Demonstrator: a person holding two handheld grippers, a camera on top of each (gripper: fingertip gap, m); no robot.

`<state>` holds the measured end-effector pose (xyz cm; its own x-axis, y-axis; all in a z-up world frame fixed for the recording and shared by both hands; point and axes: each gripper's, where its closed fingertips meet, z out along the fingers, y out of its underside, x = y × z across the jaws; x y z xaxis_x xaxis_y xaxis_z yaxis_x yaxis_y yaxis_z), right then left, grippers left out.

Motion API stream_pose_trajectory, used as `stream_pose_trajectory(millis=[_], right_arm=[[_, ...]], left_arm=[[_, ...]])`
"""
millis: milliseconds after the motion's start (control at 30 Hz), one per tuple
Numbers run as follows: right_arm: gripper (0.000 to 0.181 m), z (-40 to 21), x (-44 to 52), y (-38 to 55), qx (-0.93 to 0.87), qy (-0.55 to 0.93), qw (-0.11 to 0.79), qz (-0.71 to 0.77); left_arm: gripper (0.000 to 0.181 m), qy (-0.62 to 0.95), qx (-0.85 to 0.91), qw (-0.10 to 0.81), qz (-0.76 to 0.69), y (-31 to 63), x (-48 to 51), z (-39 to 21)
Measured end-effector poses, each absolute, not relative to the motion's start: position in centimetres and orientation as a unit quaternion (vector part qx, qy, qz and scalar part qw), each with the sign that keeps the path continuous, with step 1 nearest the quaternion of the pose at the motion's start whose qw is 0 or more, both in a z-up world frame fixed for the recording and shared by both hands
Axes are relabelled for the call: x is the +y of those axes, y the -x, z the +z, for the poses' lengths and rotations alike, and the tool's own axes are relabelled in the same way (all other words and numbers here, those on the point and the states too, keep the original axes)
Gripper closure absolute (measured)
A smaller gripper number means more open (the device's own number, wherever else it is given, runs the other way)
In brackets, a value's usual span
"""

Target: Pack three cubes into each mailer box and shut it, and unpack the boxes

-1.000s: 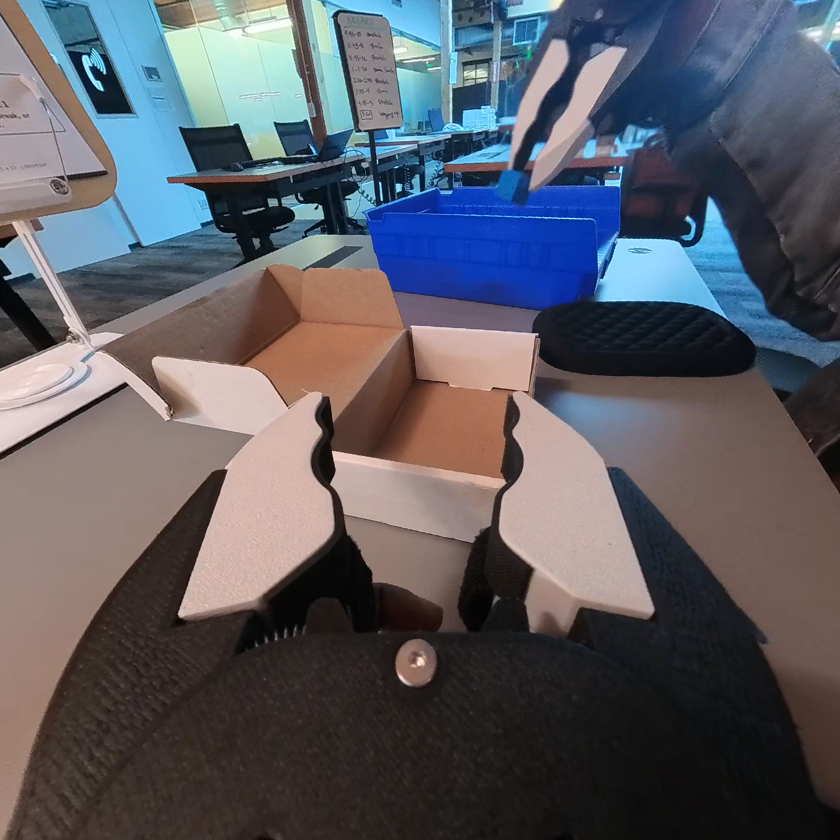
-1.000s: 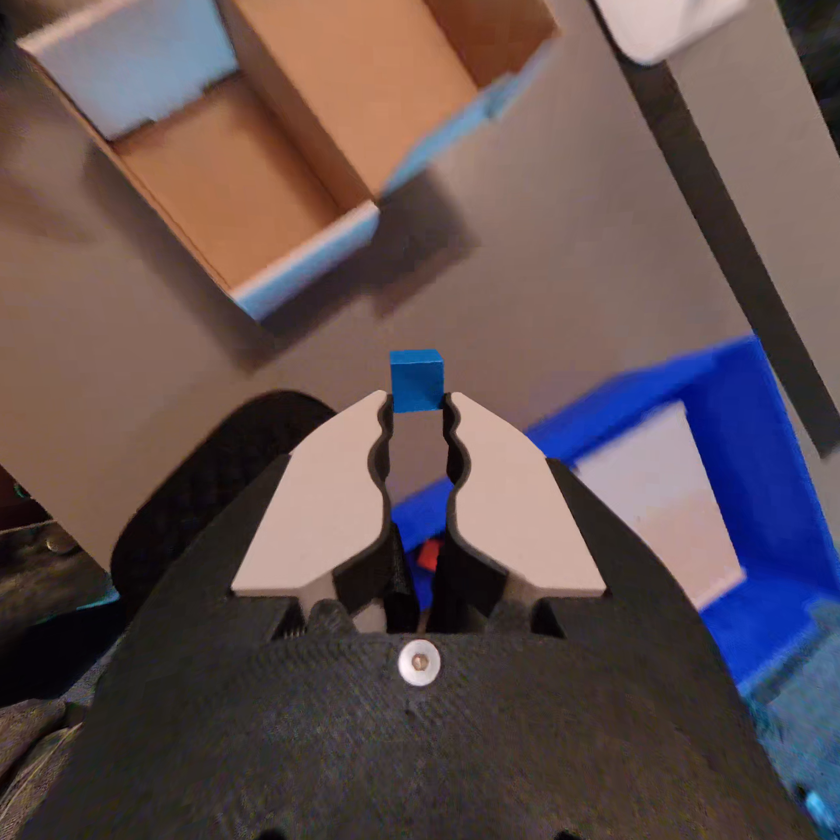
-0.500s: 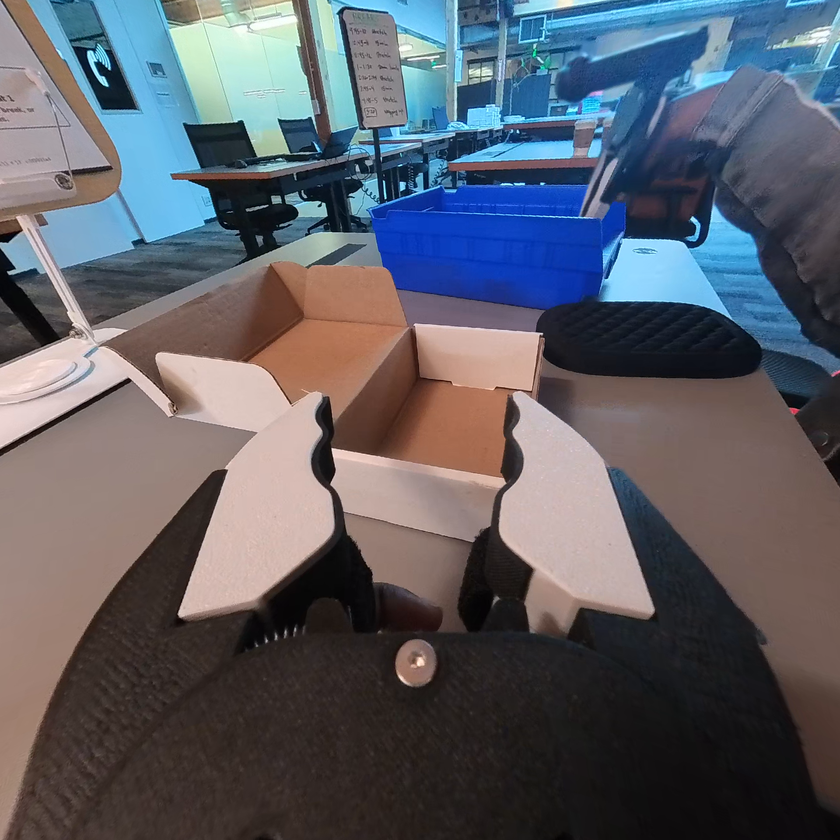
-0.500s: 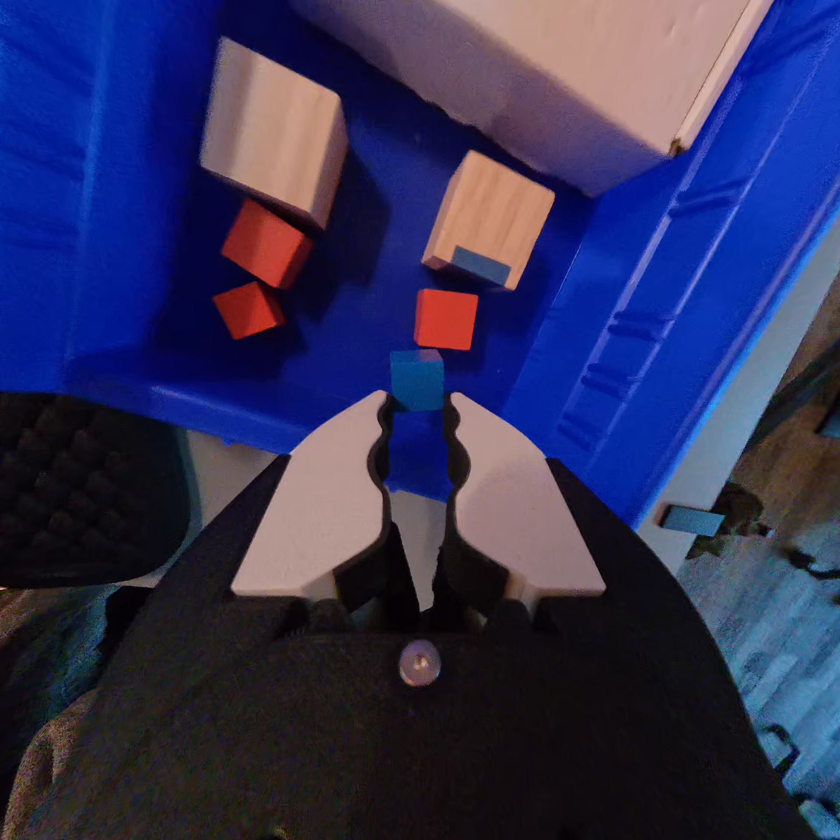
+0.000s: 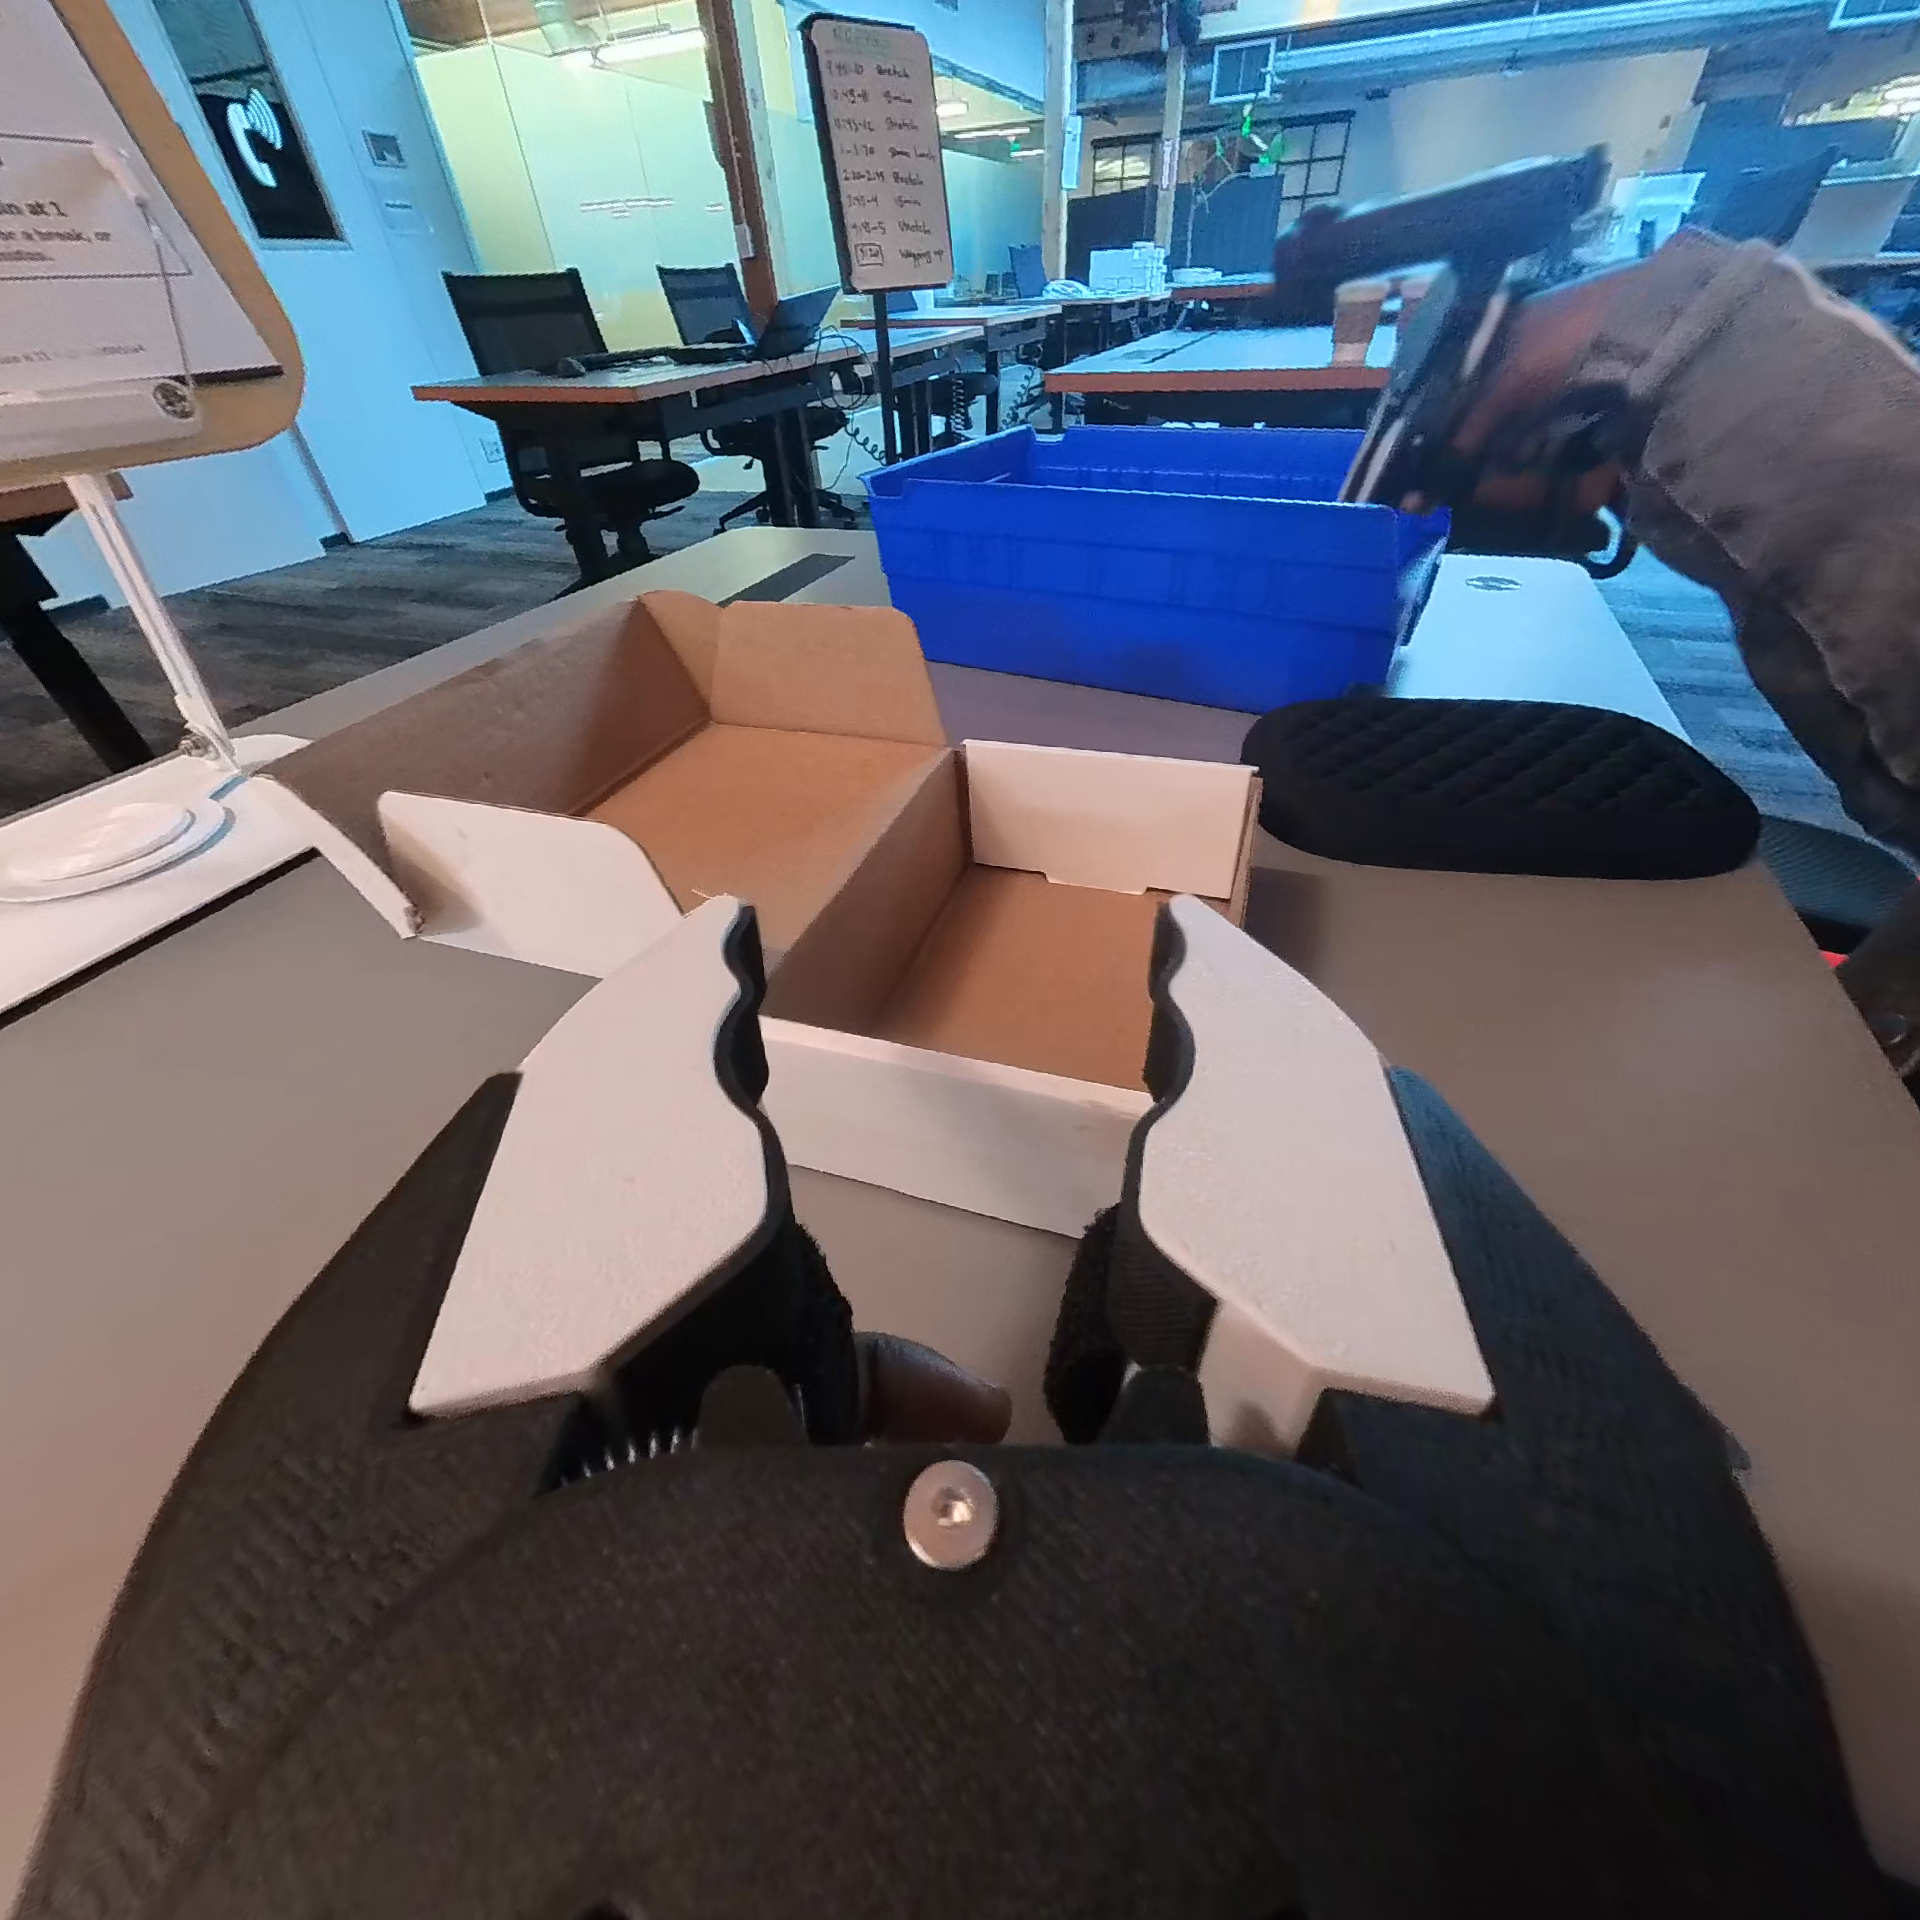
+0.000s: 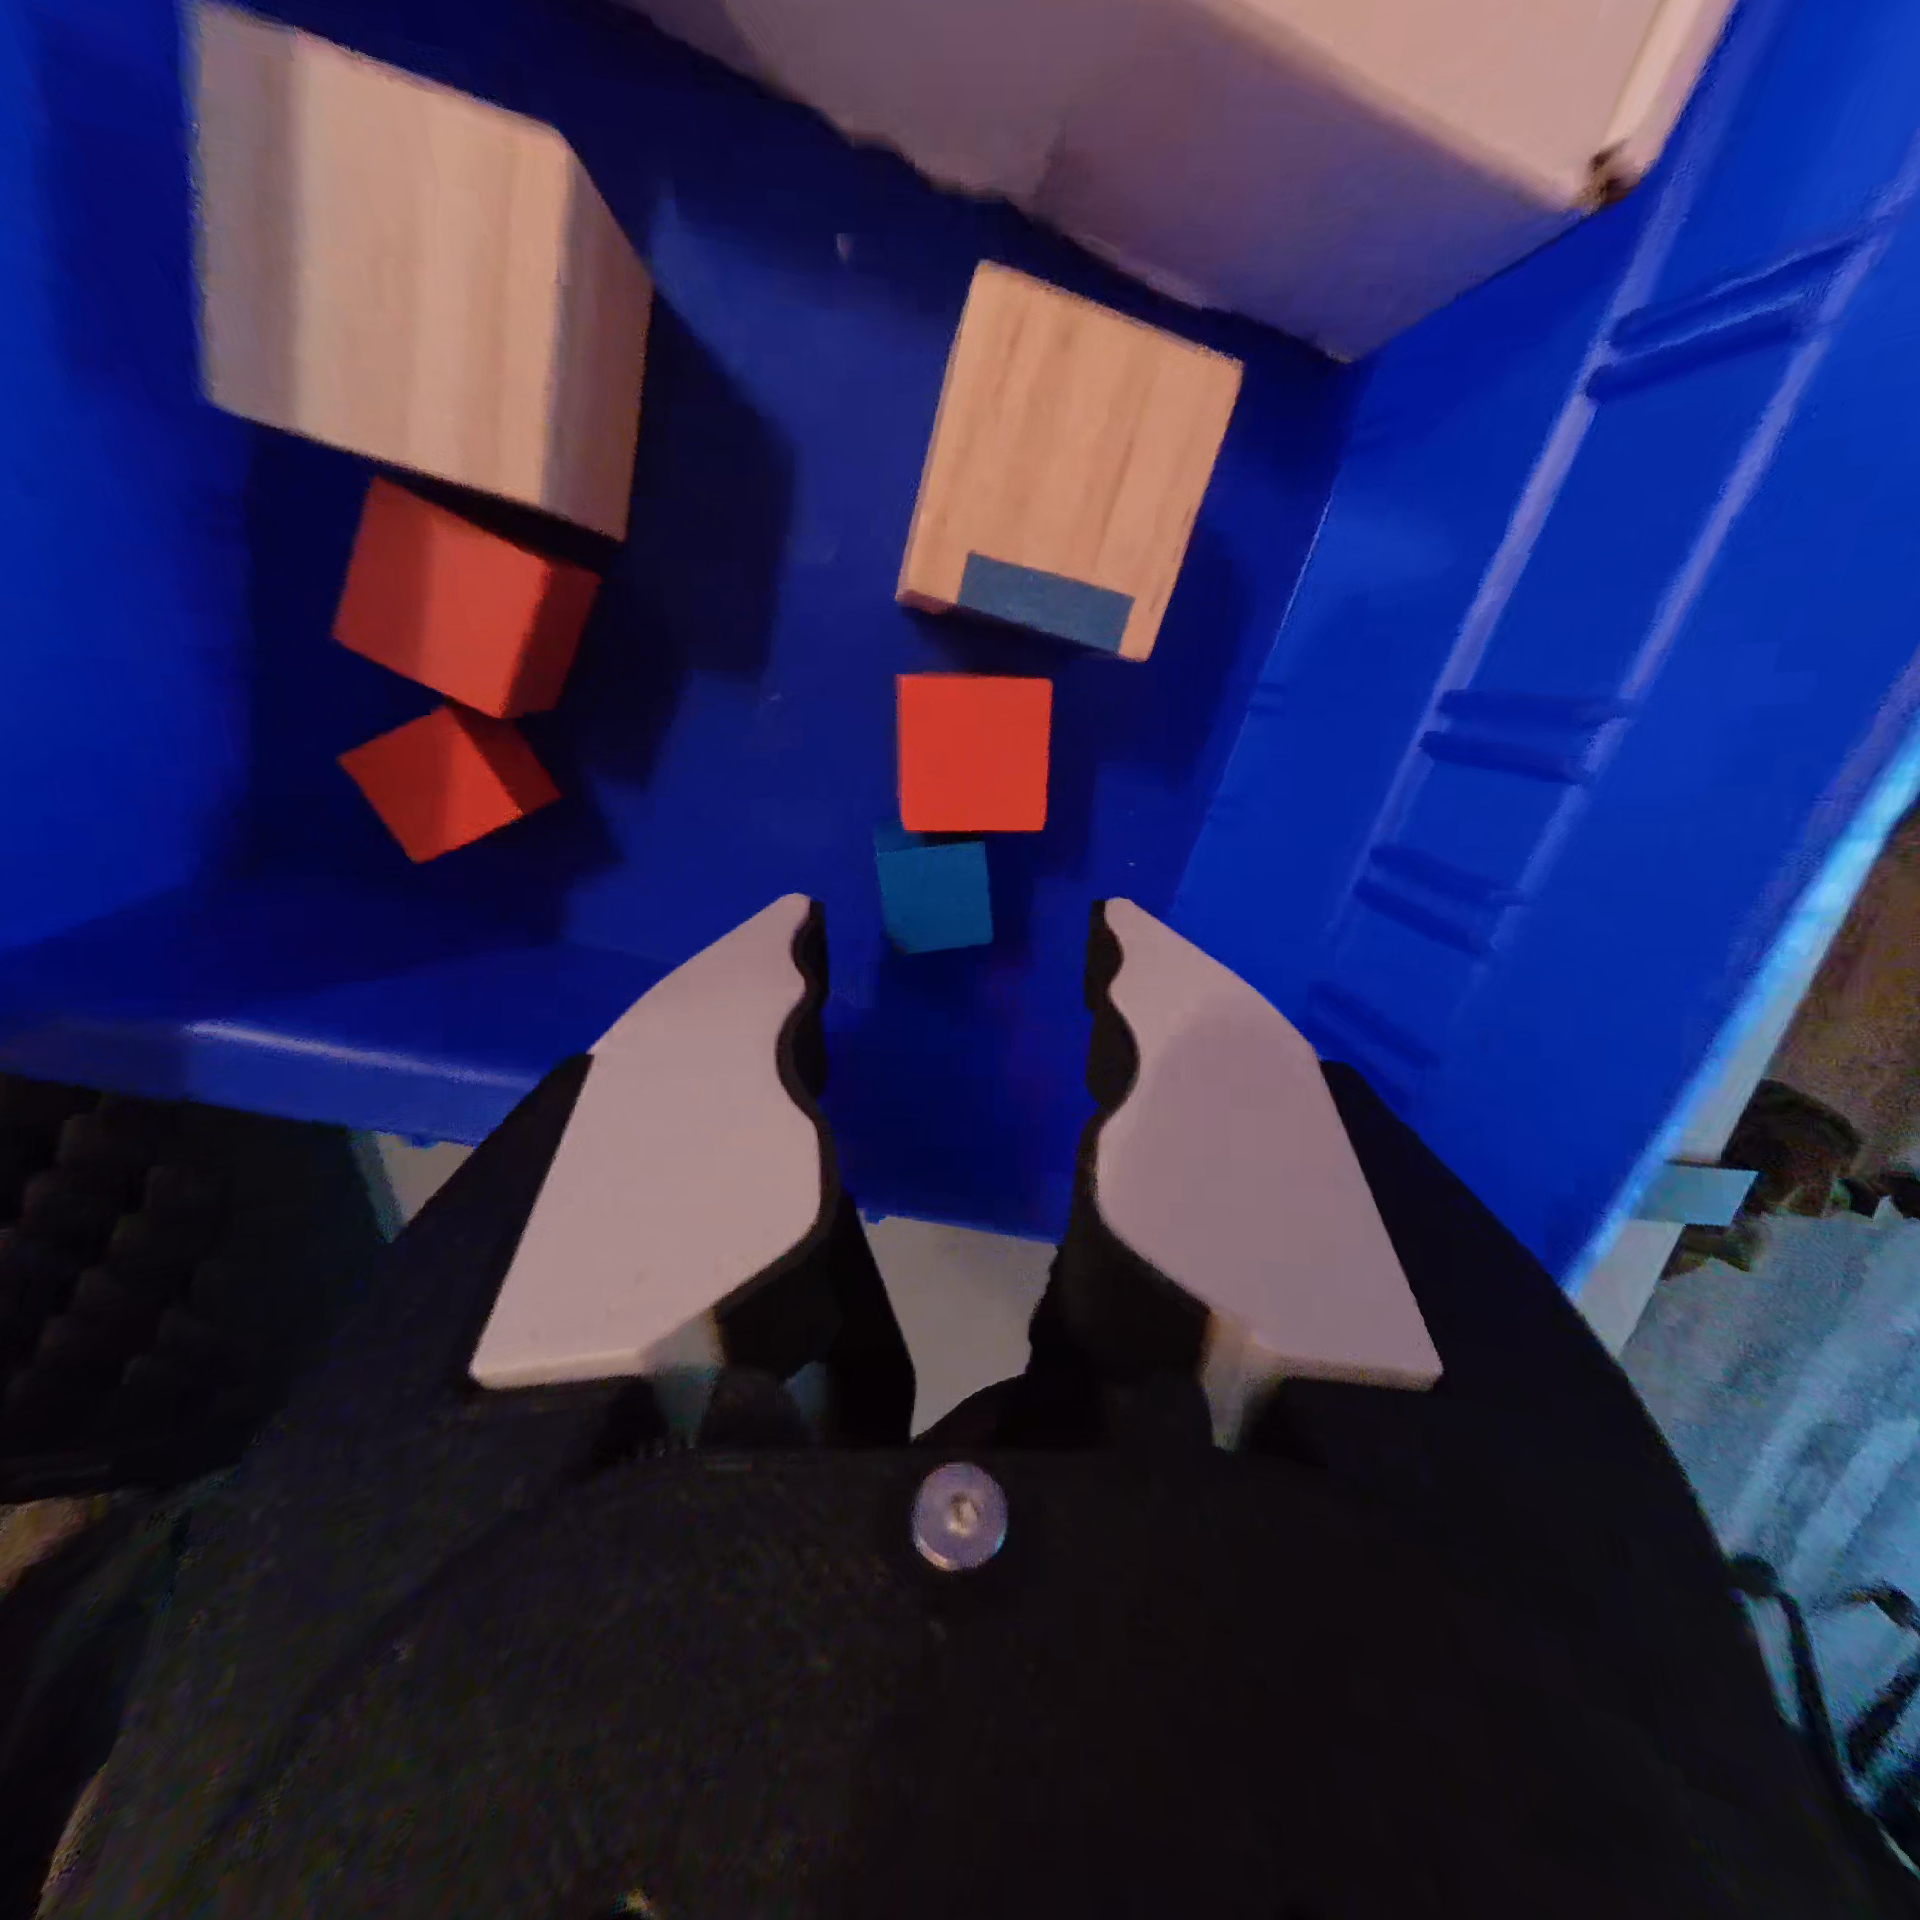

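Open office, desks (image 5: 644, 390), chairs (image 5: 551, 343), whiteboard (image 5: 883, 156)

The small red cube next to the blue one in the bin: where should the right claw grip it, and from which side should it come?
Grip the small red wooden cube on its left and right faces, coming straight down from above. Its top faces the camera squarely and both sides are free. The small blue cube touches its near edge and the taped pale wooden block stands close beyond. The right claw is already open.

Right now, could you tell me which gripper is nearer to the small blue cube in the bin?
Right. The right gripper hangs open directly over the blue cube in the blue bin; the left gripper sits far back, at the open mailer box.
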<state>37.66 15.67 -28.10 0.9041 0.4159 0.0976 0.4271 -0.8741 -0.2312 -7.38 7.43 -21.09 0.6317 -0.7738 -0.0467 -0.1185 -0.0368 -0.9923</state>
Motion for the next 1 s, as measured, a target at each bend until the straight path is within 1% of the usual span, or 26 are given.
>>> stream_pose_trajectory(millis=[67,100,200,233,300,367,400,467,533,567,667,767,900,1000], right_arm=[[0.131,-25.8,16.4,-36.2,-0.216,0.957,0.192,-0.002],[0.130,-24.2,17.0,-34.8,-0.224,0.944,0.240,0.017],[0.127,-18.9,18.0,-28.7,-0.263,0.886,0.369,0.103],[0.126,-17.3,18.2,-26.3,-0.280,0.862,0.402,0.130],[0.125,-14.1,17.9,-20.6,-0.325,0.798,0.464,0.205],[0.131,-11.5,17.1,-14.9,-0.352,0.734,0.501,0.295],[0.137,-10.7,16.8,-12.4,-0.361,0.709,0.507,0.334],[0.158,-9.8,17.0,-8.1,-0.368,0.665,0.518,0.393],[0.173,-11.3,18.9,-5.3,-0.364,0.668,0.514,0.396],[0.177,-12.9,20.1,-4.5,-0.362,0.685,0.501,0.386],[0.180,-18.6,22.1,-3.8,-0.349,0.743,0.436,0.369],[0.180,-22.0,23.7,-4.6,-0.317,0.772,0.417,0.361],[0.181,-23.9,23.3,-3.7,-0.323,0.778,0.365,0.396],[0.181,-23.7,22.6,-2.9,-0.339,0.765,0.357,0.415]], left_arm=[[0.110,0.671,0.321,0.611,-0.271,7.7,7.7,-21.0],[0.110,0.673,0.313,0.613,-0.272,7.9,7.9,-20.9],[0.110,0.683,0.273,0.620,-0.274,8.9,8.7,-20.3],[0.114,0.686,0.254,0.626,-0.271,9.5,9.1,-19.9],[0.127,0.689,0.206,0.646,-0.256,10.9,10.2,-18.6],[0.142,0.685,0.167,0.665,-0.247,12.0,11.1,-17.1],[0.149,0.679,0.157,0.673,-0.247,12.3,11.5,-16.3],[0.160,0.682,0.137,0.676,-0.244,12.9,12.6,-15.5],[0.172,0.717,0.115,0.648,-0.230,13.5,14.2,-16.5],[0.178,0.740,0.107,0.625,-0.222,13.7,14.9,-17.6],[0.181,0.794,0.081,0.569,-0.199,14.5,16.6,-21.2],[0.181,0.814,0.071,0.532,-0.221,14.3,17.1,-23.7],[0.181,0.811,0.081,0.524,-0.248,13.3,17.6,-23.8],[0.181,0.810,0.118,0.517,-0.249,12.2,17.7,-23.7]])
